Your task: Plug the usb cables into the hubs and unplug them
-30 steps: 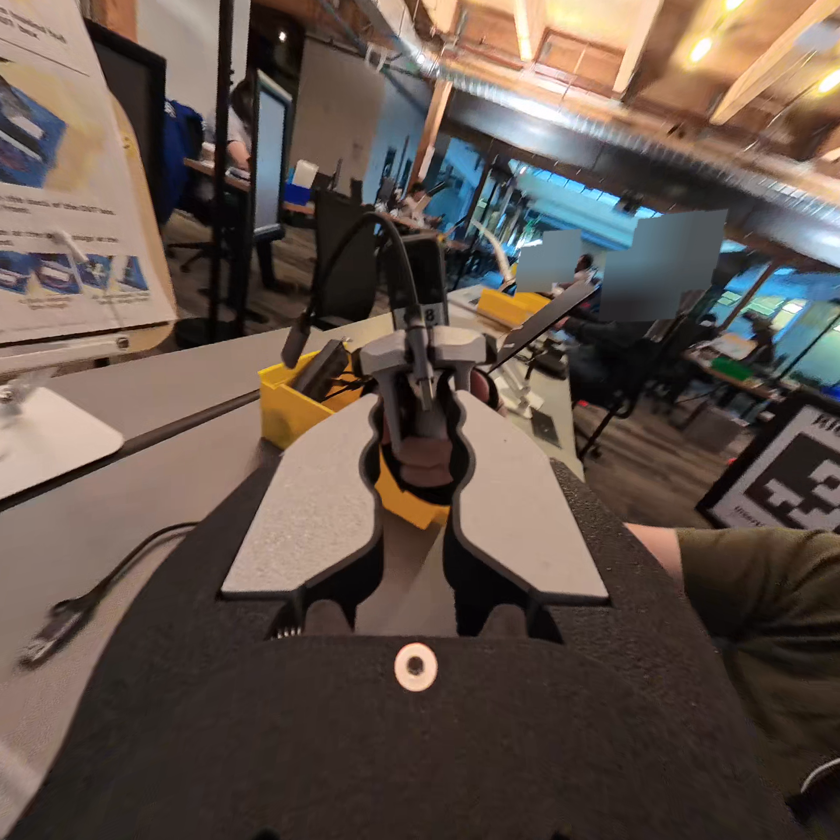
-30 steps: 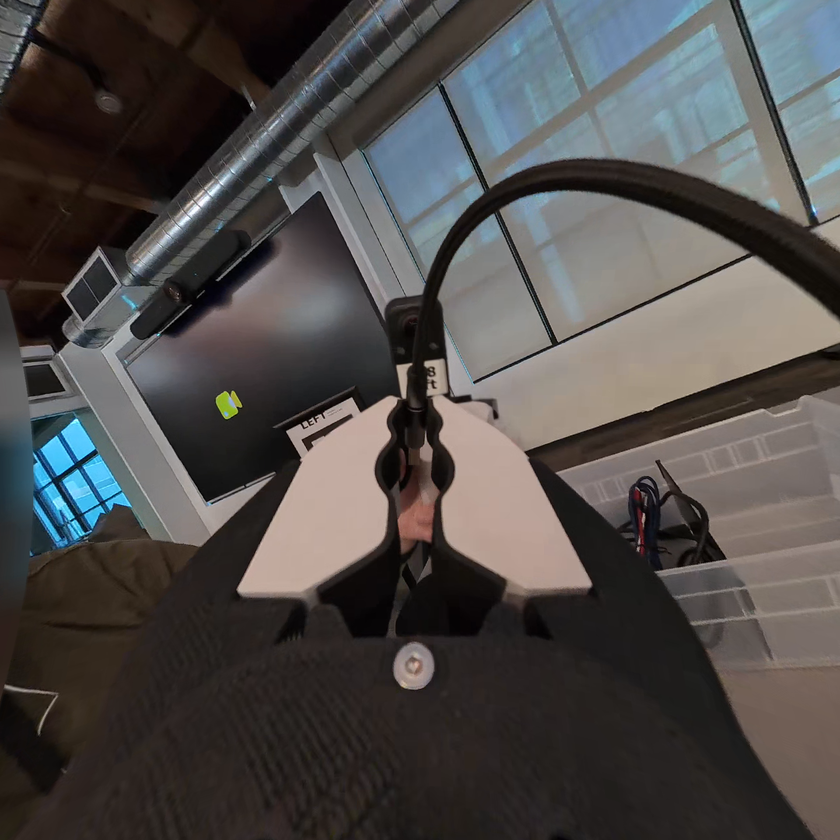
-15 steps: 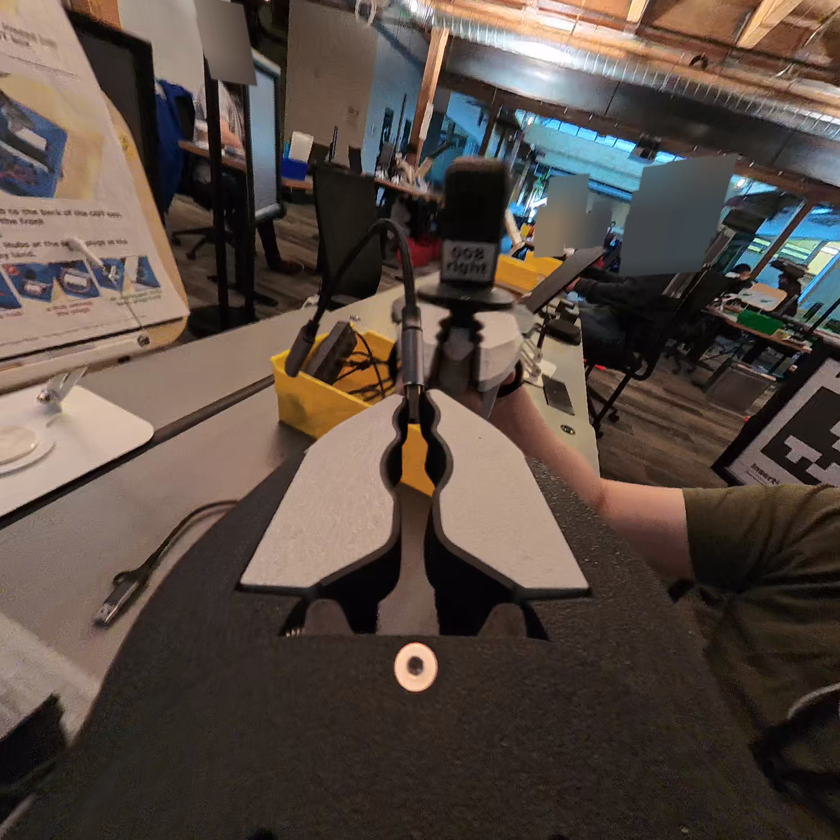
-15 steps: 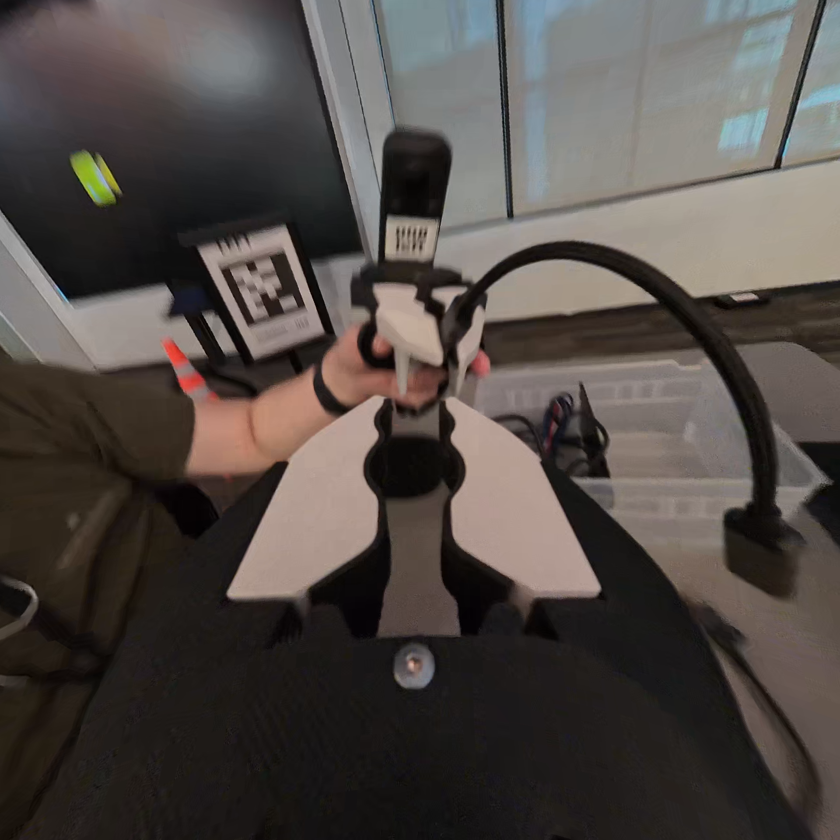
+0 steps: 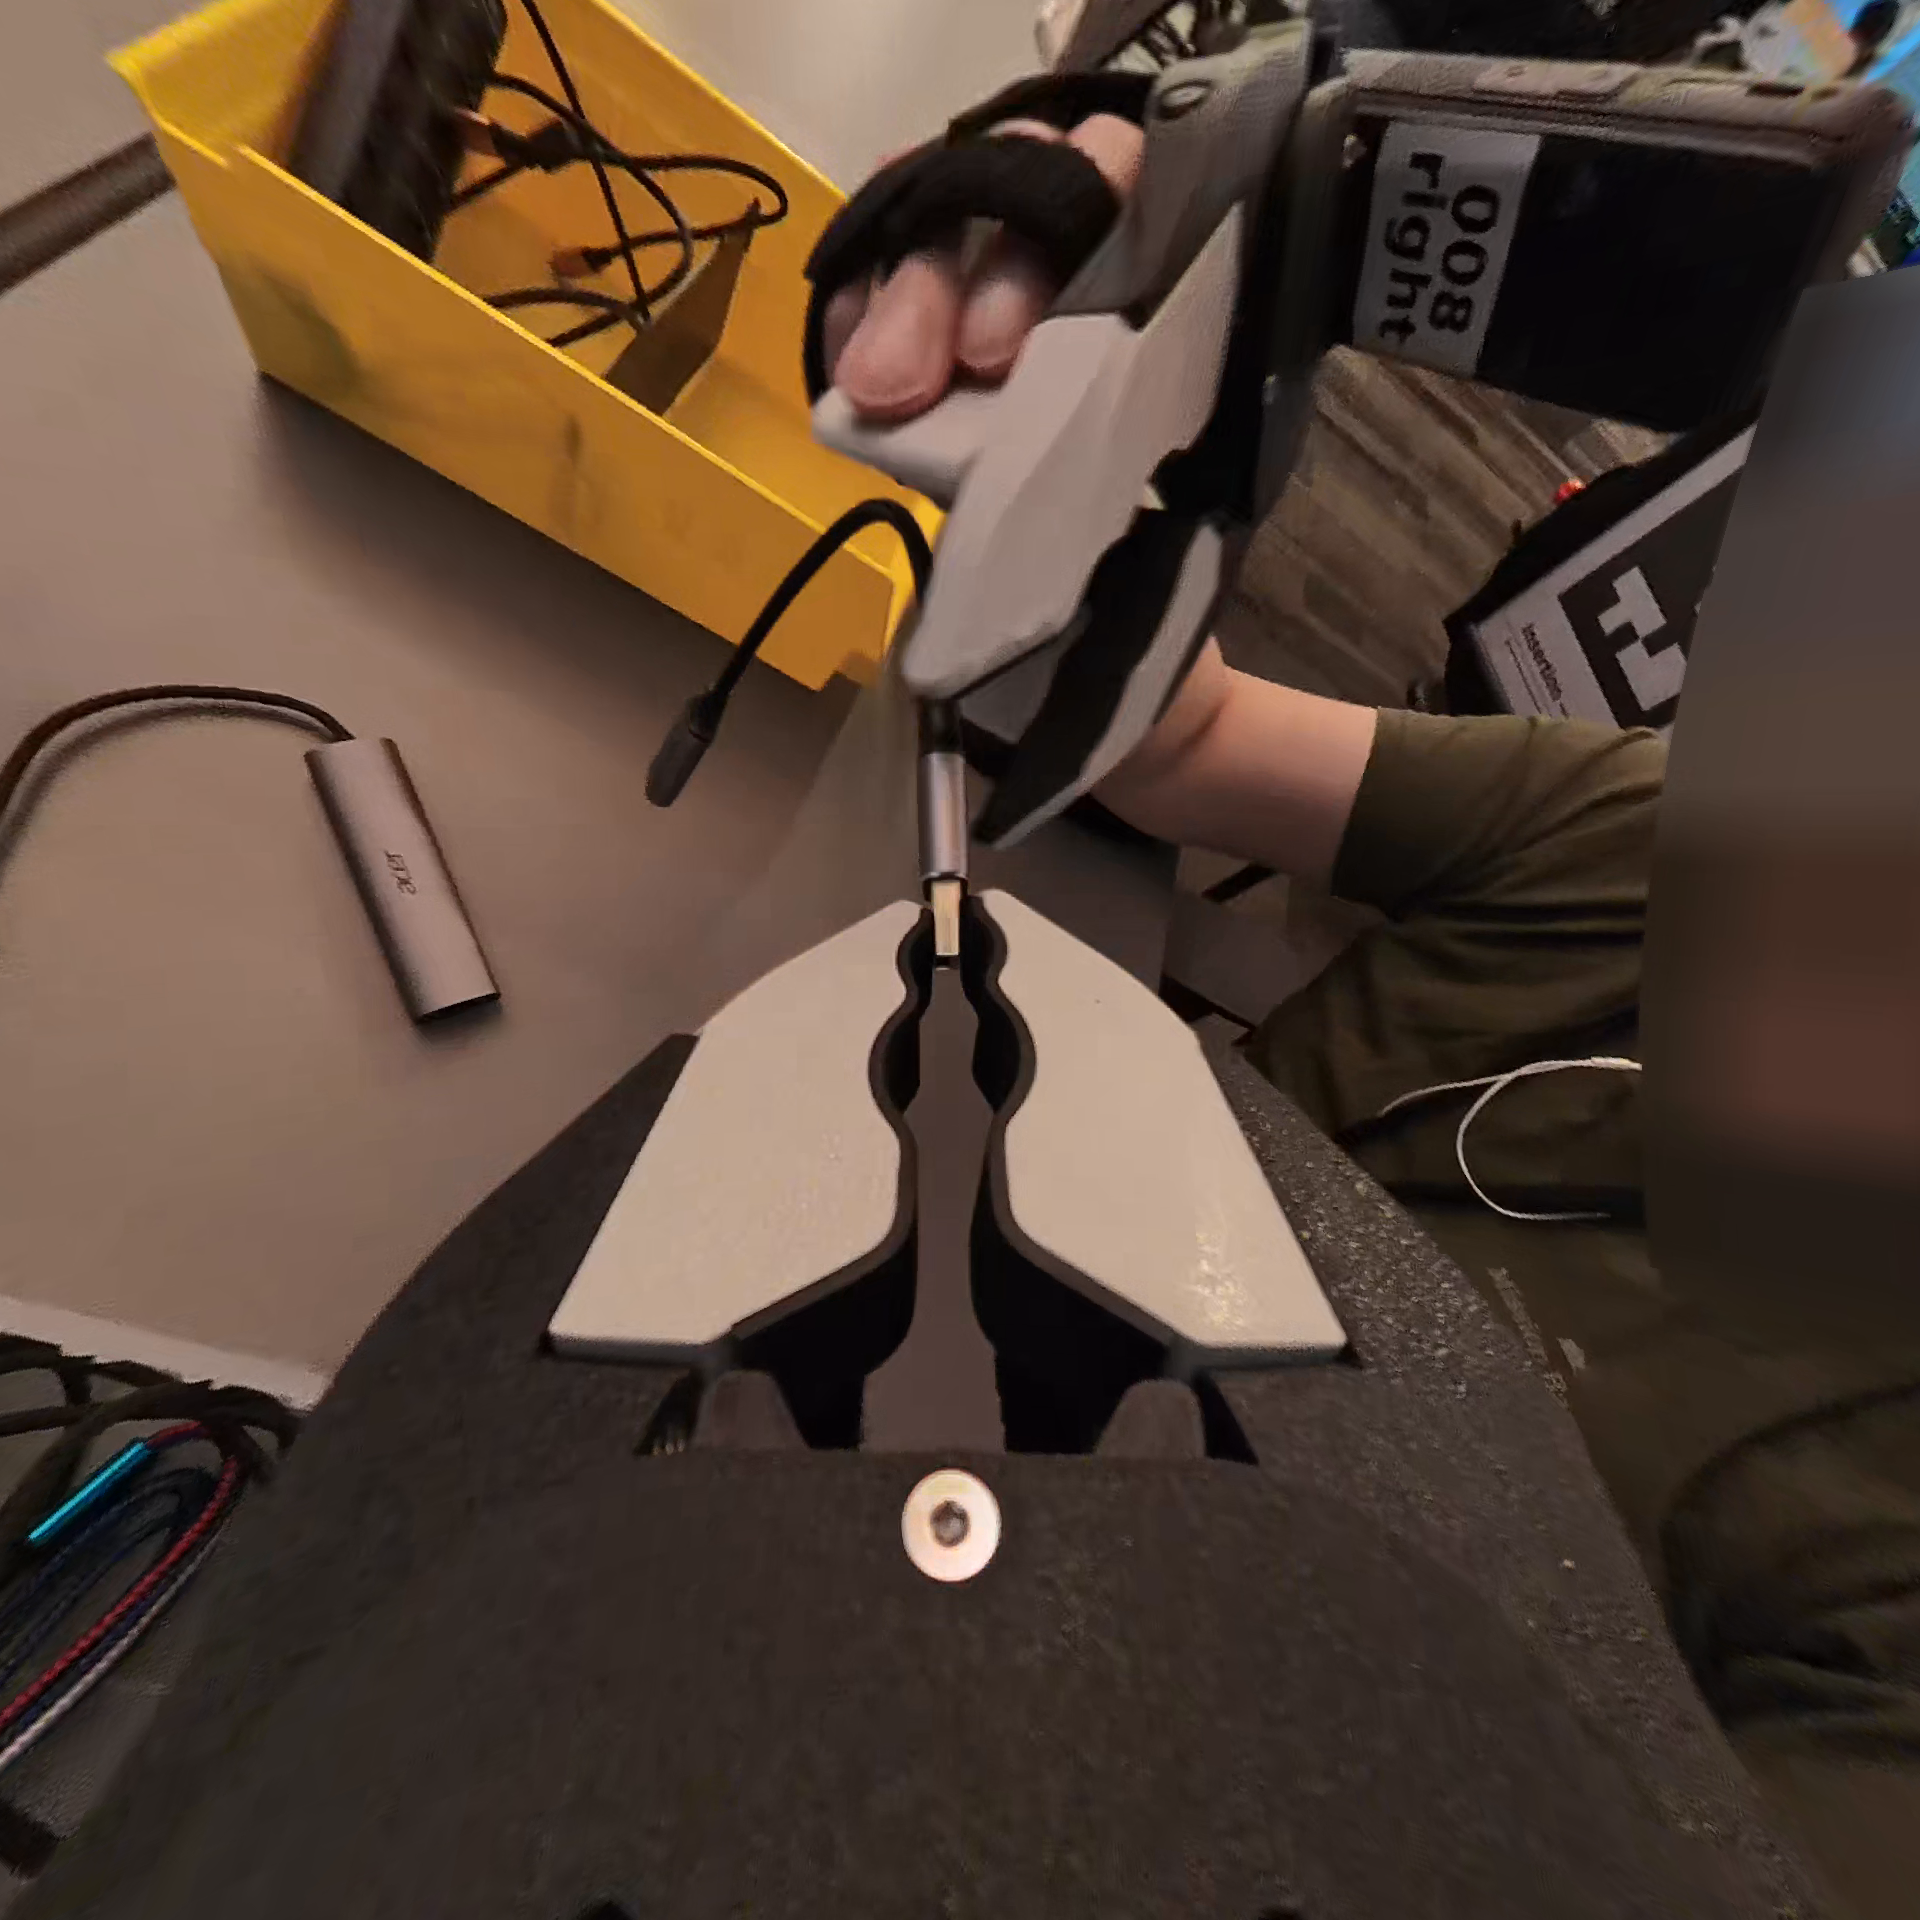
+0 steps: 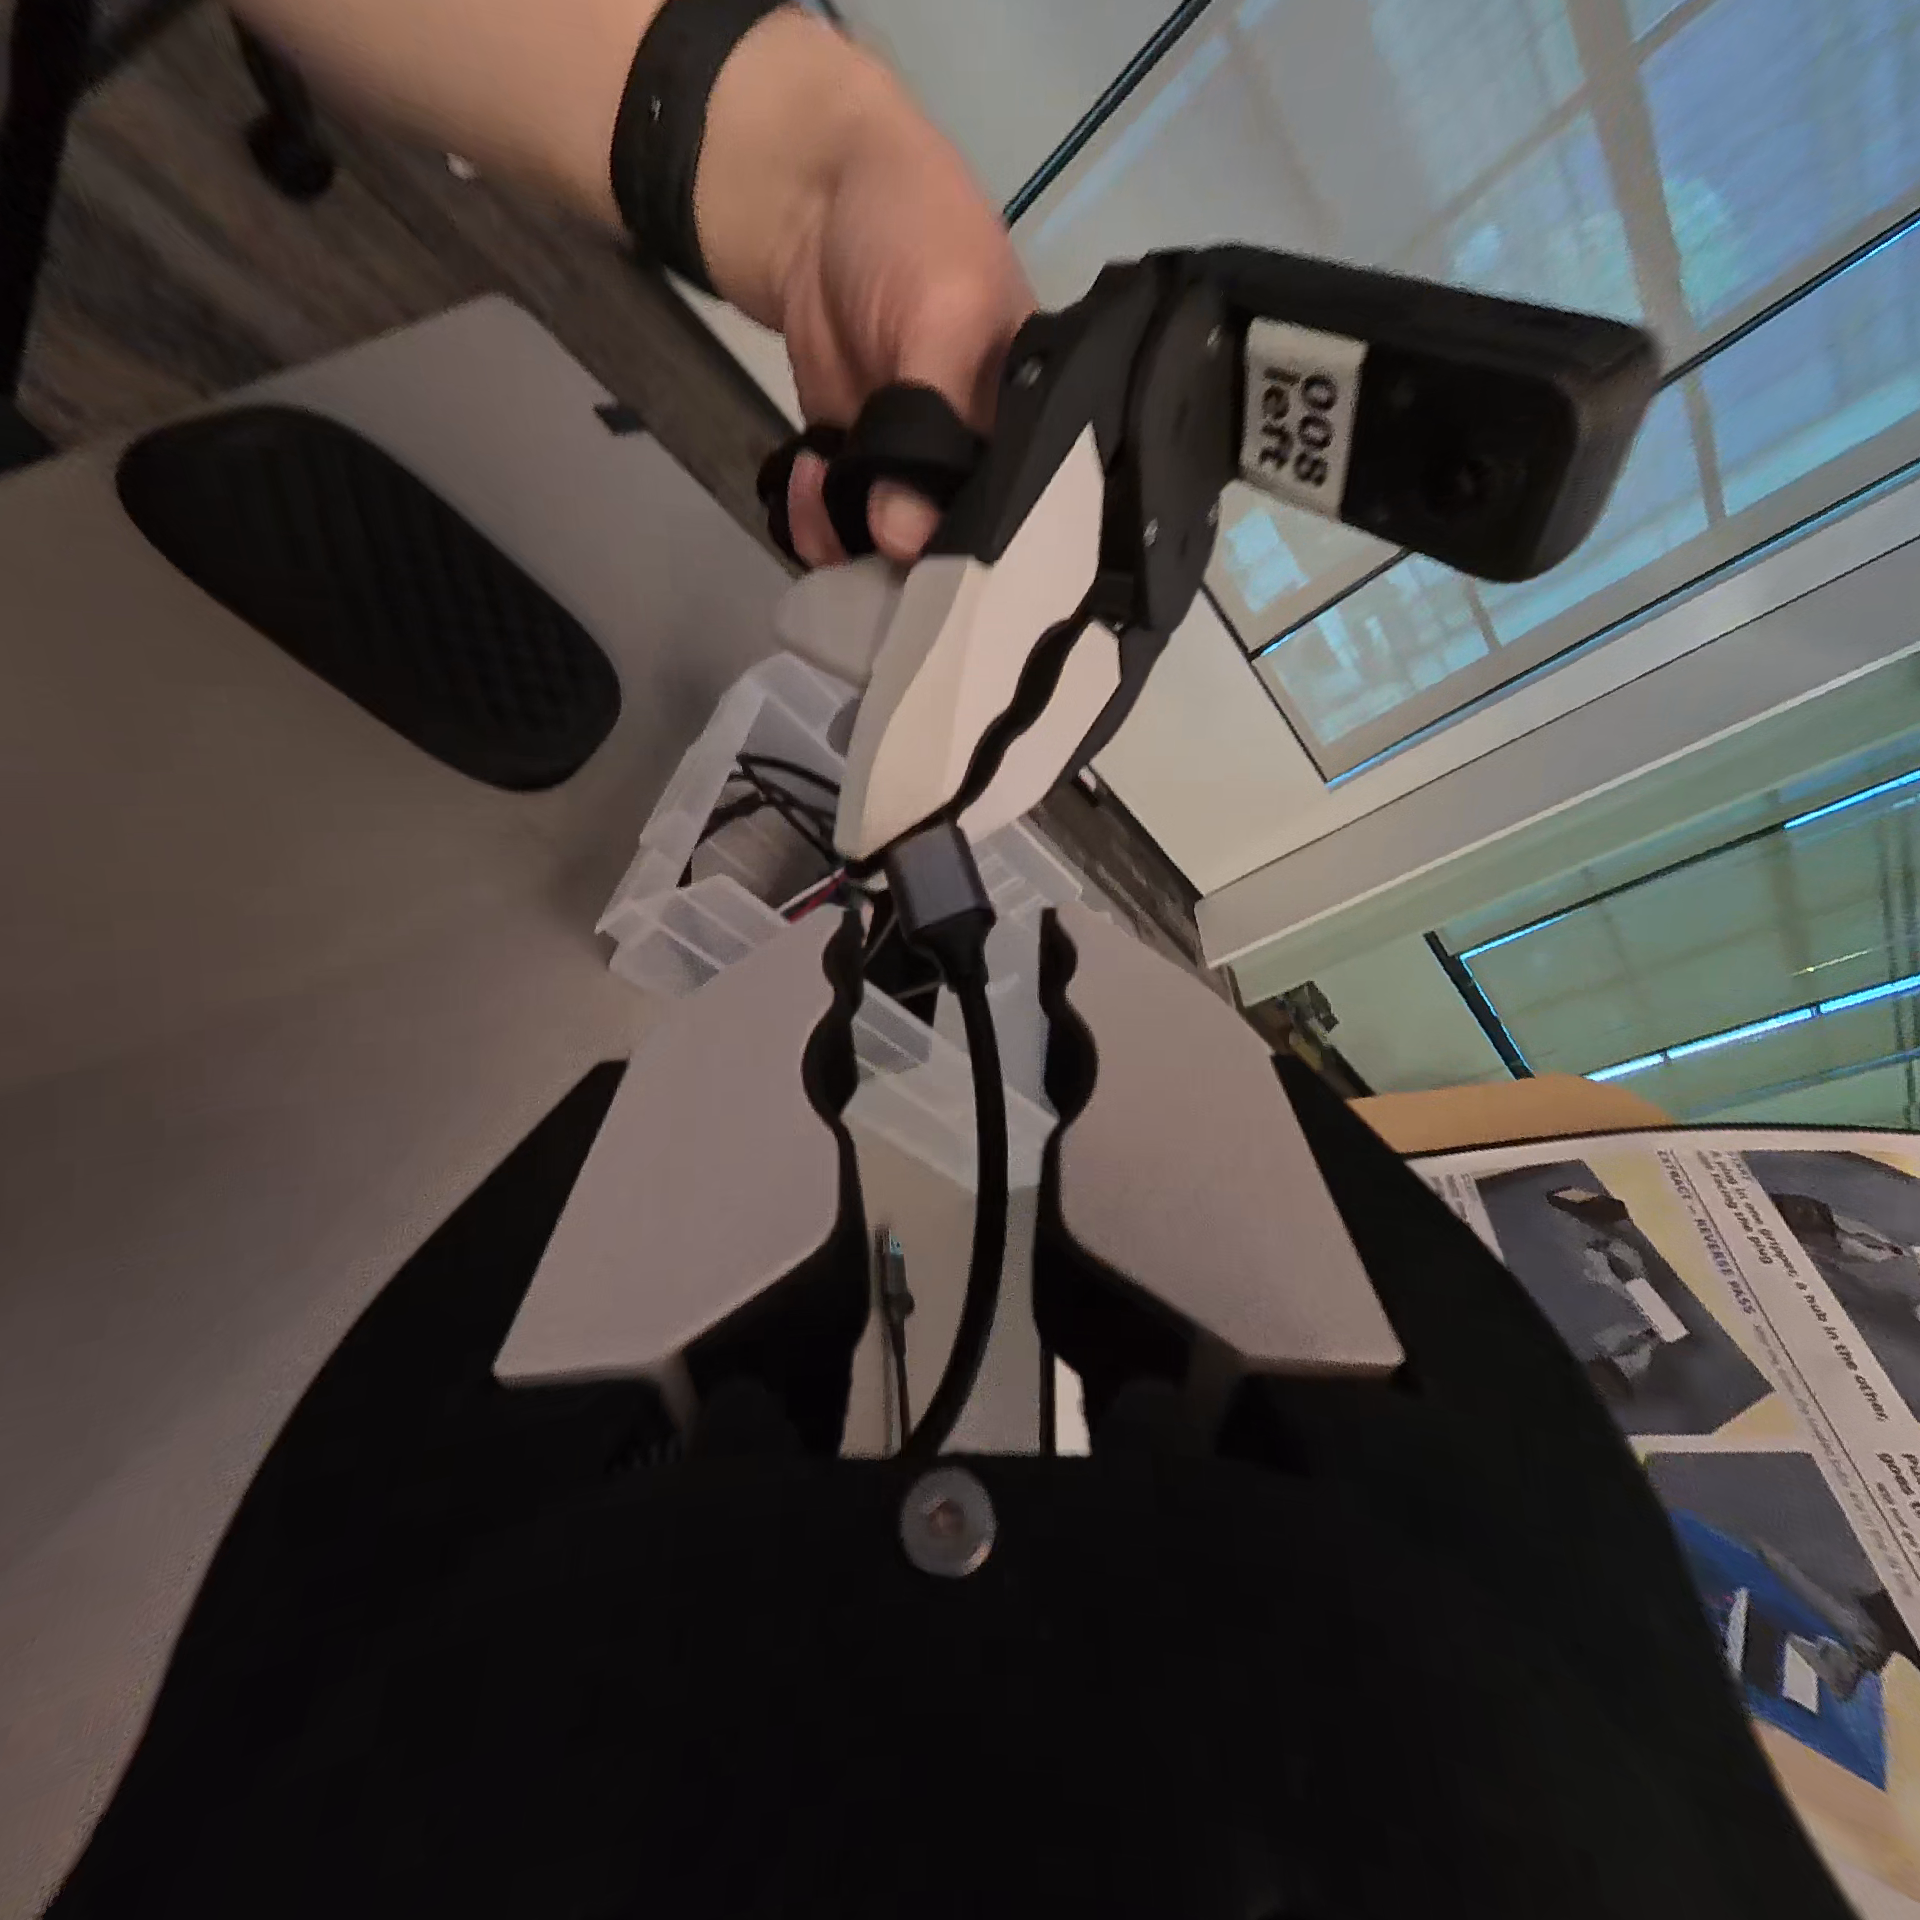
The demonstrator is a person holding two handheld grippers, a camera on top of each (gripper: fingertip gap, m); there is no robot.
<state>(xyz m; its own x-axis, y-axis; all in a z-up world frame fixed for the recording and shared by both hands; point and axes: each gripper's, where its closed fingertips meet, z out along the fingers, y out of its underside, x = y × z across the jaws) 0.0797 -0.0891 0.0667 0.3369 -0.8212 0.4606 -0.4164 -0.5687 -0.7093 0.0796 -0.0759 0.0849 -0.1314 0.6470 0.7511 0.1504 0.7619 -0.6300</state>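
My left gripper (image 5: pixel 945 914) is shut on the metal tip of a grey USB plug (image 5: pixel 943 831), held above the table. The plug's black cable (image 5: pixel 810 582) arcs to a free connector (image 5: pixel 675 748). My right gripper (image 5: pixel 956 727) hovers around the cable just behind the plug. In the right wrist view my right gripper (image 6: pixel 940 925) is open, and the cable (image 6: pixel 982 1143) runs loose between its fingers. The left gripper (image 6: pixel 914 847) there pinches the plug (image 6: pixel 935 883). A grey hub (image 5: pixel 400 873) lies on the table to the left.
A yellow bin (image 5: pixel 499 416) with cables and a hub stands at the back left. A clear plastic bin (image 6: pixel 675 914) holds more cables. A black pad (image 6: pixel 353 592), an instruction sheet (image 6: pixel 1662 1351) and a loose plug (image 6: pixel 891 1268) lie on the table. Left and right tips are no more than a few centimetres apart. The grey hub (image 5: pixel 400 873) is about 25 cm from both grippers' fingertips.
The plug passed from my right gripper to my left. The left gripper shut on it, the right opened. Both grippers tilted down toward the table.
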